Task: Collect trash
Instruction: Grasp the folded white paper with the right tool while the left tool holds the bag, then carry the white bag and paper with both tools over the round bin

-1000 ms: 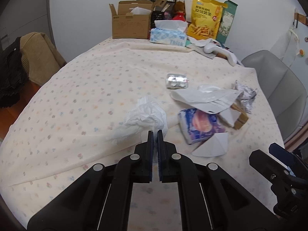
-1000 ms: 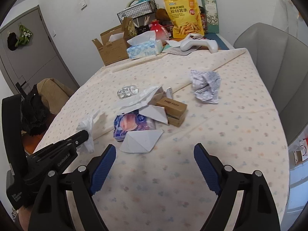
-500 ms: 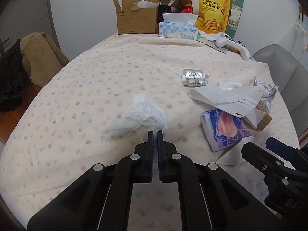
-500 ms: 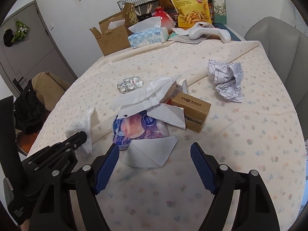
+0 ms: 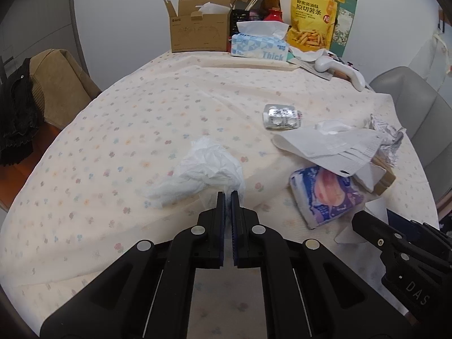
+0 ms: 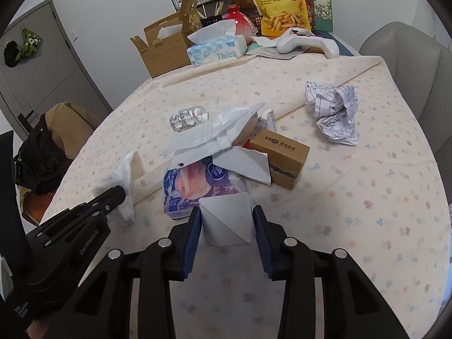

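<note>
My left gripper (image 5: 227, 195) is shut on the near edge of a crumpled white plastic bag (image 5: 206, 166), which lies on the flowered tablecloth. My right gripper (image 6: 227, 212) has its blue pads on both sides of a folded white paper (image 6: 226, 221), closed in on it. Just beyond lie a purple tissue pack (image 6: 197, 186), a white mask-like sheet (image 6: 214, 130), a brown carton (image 6: 279, 152), a blister pack (image 6: 188, 117) and a crumpled printed paper (image 6: 334, 111). The right gripper's tip shows in the left wrist view (image 5: 367, 226).
At the table's far end stand an open cardboard box (image 5: 197, 28), a tissue box (image 5: 260, 46), a yellow snack bag (image 5: 310, 15) and a white controller (image 5: 339, 70). A grey chair (image 6: 409, 65) is on the right, a brown chair (image 5: 56, 84) on the left.
My right gripper has moved forward and closed from wide open onto the folded white paper. My left gripper stays shut on the plastic bag, with the view shifted slightly.
</note>
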`<state>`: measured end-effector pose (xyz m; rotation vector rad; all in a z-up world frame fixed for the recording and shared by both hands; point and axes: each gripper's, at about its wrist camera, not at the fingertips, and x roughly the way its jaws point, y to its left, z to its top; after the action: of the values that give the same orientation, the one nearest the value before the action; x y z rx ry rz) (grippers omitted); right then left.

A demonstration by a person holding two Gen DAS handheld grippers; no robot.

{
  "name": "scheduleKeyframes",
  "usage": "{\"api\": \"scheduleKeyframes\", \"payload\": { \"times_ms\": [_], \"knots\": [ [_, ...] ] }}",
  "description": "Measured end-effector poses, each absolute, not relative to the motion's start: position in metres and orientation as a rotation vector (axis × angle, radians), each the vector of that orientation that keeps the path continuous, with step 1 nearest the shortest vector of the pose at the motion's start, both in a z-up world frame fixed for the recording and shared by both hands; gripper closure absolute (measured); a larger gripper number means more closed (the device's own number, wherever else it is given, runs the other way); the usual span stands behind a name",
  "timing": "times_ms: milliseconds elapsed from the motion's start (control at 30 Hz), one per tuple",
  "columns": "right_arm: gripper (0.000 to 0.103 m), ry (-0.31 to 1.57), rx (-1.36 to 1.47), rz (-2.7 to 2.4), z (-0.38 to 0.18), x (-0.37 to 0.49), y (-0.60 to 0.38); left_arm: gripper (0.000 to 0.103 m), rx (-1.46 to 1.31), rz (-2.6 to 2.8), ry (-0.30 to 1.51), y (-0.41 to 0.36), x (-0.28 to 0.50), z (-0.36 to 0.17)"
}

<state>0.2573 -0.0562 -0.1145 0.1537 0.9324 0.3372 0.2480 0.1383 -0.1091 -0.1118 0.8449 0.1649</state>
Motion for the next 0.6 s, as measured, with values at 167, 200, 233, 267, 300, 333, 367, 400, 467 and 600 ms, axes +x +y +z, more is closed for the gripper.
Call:
{"api": "scheduleKeyframes", "payload": {
  "times_ms": [167, 200, 233, 267, 300, 333, 367, 400, 467, 600],
  "knots": [
    [0.067, 0.908, 0.163, 0.336, -0.105, 0.246, -0.067, 0.098, -0.108, 0.147, 0.829, 0.125, 0.241, -0.102],
    [0.067, 0.903, 0.165, 0.335, -0.103, 0.243, -0.070, 0.098, -0.106, 0.142, 0.827, 0.122, 0.240, -0.101],
    [0.067, 0.899, 0.169, 0.335, -0.101, 0.241, -0.072, 0.098, -0.105, 0.136, 0.826, 0.118, 0.238, -0.100],
    [0.067, 0.891, 0.170, 0.333, -0.098, 0.238, -0.076, 0.098, -0.104, 0.131, 0.825, 0.115, 0.236, -0.099],
    [0.067, 0.884, 0.170, 0.330, -0.095, 0.235, -0.079, 0.098, -0.102, 0.126, 0.823, 0.112, 0.235, -0.098],
    [0.067, 0.876, 0.171, 0.325, -0.092, 0.231, -0.083, 0.098, -0.102, 0.120, 0.820, 0.108, 0.232, -0.096],
    [0.067, 0.866, 0.173, 0.319, -0.088, 0.228, -0.088, 0.098, -0.100, 0.113, 0.815, 0.103, 0.230, -0.094],
    [0.067, 0.858, 0.175, 0.313, -0.086, 0.225, -0.092, 0.098, -0.097, 0.109, 0.811, 0.099, 0.228, -0.092],
    [0.067, 0.843, 0.179, 0.300, -0.080, 0.219, -0.103, 0.098, -0.093, 0.091, 0.800, 0.089, 0.225, -0.087],
    [0.068, 0.819, 0.187, 0.274, -0.071, 0.208, -0.124, 0.098, -0.087, 0.060, 0.787, 0.069, 0.219, -0.079]
  ]
}}
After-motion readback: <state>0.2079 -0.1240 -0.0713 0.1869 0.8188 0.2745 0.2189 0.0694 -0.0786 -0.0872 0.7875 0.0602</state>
